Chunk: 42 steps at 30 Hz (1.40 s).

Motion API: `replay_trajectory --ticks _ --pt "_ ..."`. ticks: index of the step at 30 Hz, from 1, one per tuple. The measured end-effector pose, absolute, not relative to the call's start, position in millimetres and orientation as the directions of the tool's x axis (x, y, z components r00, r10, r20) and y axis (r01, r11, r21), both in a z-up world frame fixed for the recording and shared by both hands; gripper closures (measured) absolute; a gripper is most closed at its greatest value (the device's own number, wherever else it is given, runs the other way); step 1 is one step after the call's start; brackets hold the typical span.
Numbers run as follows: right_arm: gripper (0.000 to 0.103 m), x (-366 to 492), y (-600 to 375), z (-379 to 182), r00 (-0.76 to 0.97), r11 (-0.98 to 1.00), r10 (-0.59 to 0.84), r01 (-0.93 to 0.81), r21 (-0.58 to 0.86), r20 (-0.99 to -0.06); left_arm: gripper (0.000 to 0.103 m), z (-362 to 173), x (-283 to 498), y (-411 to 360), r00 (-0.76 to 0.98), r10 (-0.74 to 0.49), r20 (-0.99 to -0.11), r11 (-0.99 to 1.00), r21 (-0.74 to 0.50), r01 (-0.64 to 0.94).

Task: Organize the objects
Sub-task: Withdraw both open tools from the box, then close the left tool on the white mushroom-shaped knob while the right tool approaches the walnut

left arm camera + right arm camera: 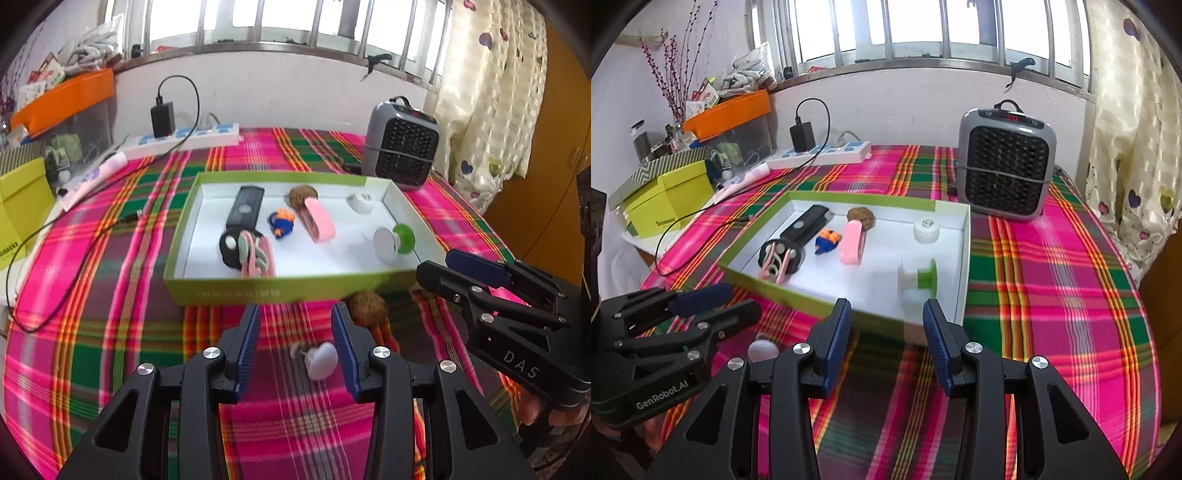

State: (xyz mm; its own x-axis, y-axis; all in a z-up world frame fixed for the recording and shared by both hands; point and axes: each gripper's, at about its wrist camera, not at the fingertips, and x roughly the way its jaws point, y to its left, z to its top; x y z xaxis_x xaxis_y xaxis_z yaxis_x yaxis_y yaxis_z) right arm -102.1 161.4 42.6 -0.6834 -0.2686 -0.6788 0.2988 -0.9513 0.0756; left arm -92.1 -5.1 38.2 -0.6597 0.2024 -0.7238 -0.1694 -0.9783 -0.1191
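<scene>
A shallow green box point(258, 291) with a white inside sits mid-table. It holds a black remote point(245, 210), a black disc with pink and green bands point(243, 254), a blue-orange toy point(281, 223), a pink clip point(319, 221), a walnut point(301, 195), a white cap point(360, 202) and a green-white spool point(393, 240). On the cloth in front lie a second walnut point(367, 306) and a small white piece point(321, 360). My left gripper point(295, 314) is open, with the white piece lying between its fingers, untouched. My right gripper point(886, 310) is open and empty at the box's near corner point(923, 332).
A grey fan heater point(1006, 162) stands behind the box on the right. A power strip point(184, 138) with a black charger and cable lies at the back left. A yellow-green box point(668, 199) and clutter fill the left side. Plaid cloth point(1052, 295) covers the table.
</scene>
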Motion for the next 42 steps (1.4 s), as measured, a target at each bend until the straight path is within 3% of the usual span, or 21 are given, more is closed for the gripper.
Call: replay_trajectory --ticks 5,27,30,33,42 --pt "0.061 -96.6 164.1 41.4 -0.683 -0.951 -0.274 0.296 0.086 -0.677 0.06 32.6 -86.8 -3.3 -0.647 0.221 -0.73 -0.974 -0.131 -0.184" --pt "0.061 -88.0 165.8 29.1 -0.657 -0.945 -0.293 0.311 0.104 -0.695 0.06 9.8 -91.1 3.5 -0.605 0.212 -0.768 -0.976 -0.134 -0.173" --pt "0.061 -88.0 164.3 27.5 -0.651 -0.945 -0.29 0.312 0.101 -0.701 0.062 9.5 -91.1 2.7 -0.605 0.213 -0.768 -0.976 -0.132 -0.175" --pt "0.061 -87.5 162.1 26.3 -0.646 -0.943 -0.292 0.318 0.1 -0.705 0.074 9.6 -91.7 -0.3 -0.608 0.204 -0.767 -0.978 -0.132 -0.162" --pt "0.061 -87.5 151.2 23.4 -0.628 -0.935 -0.3 0.344 0.09 -0.718 0.074 10.0 -90.8 -7.6 -0.608 0.219 -0.763 -0.975 -0.15 -0.162"
